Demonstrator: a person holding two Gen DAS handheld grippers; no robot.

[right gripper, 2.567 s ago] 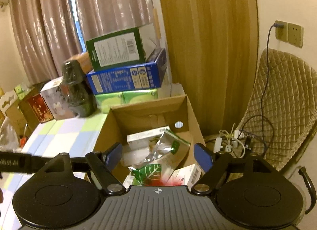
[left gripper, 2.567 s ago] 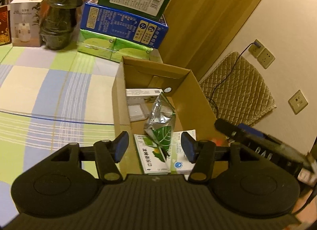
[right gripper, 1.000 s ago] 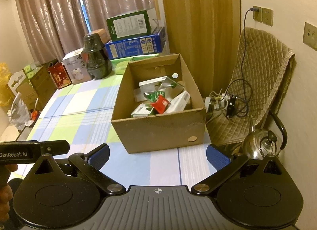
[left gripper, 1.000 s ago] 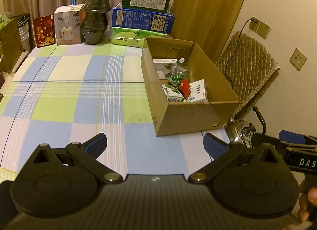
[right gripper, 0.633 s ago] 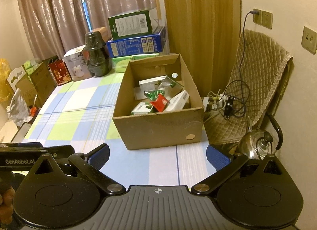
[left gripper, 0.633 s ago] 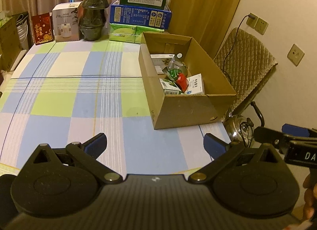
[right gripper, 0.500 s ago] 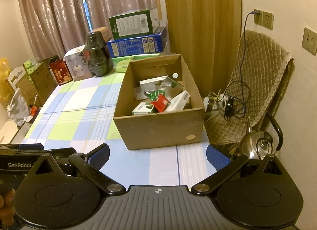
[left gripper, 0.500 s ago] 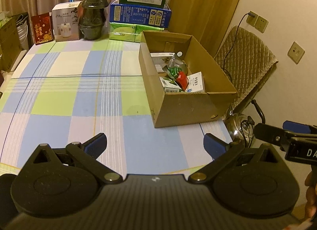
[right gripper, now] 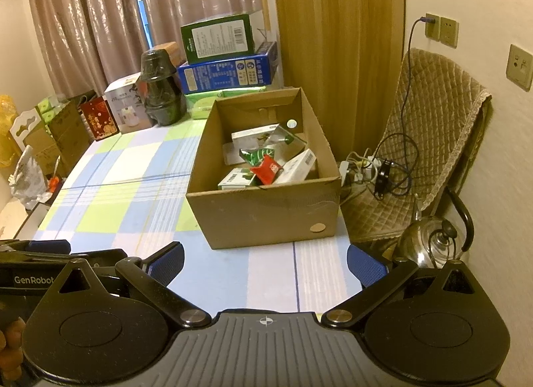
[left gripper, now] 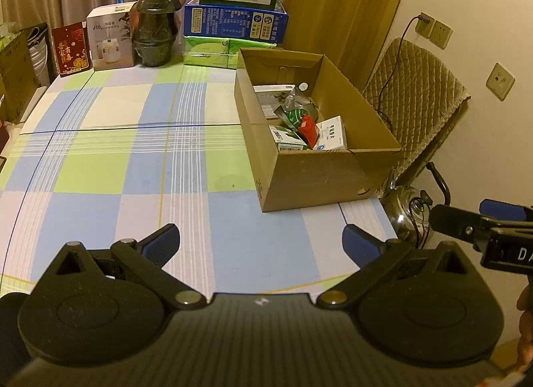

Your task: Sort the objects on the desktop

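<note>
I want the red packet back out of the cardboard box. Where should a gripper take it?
Come straight down from above and pinch the red packet across its raised upper edge: it lies tilted on top of the other items, and the cardboard box walls block any side approach.

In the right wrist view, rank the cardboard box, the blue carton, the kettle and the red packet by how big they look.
1. cardboard box, clearly largest.
2. blue carton.
3. kettle; it looks close to the carton and sits nearer the camera, so this order is unsure.
4. red packet, smallest.
</note>
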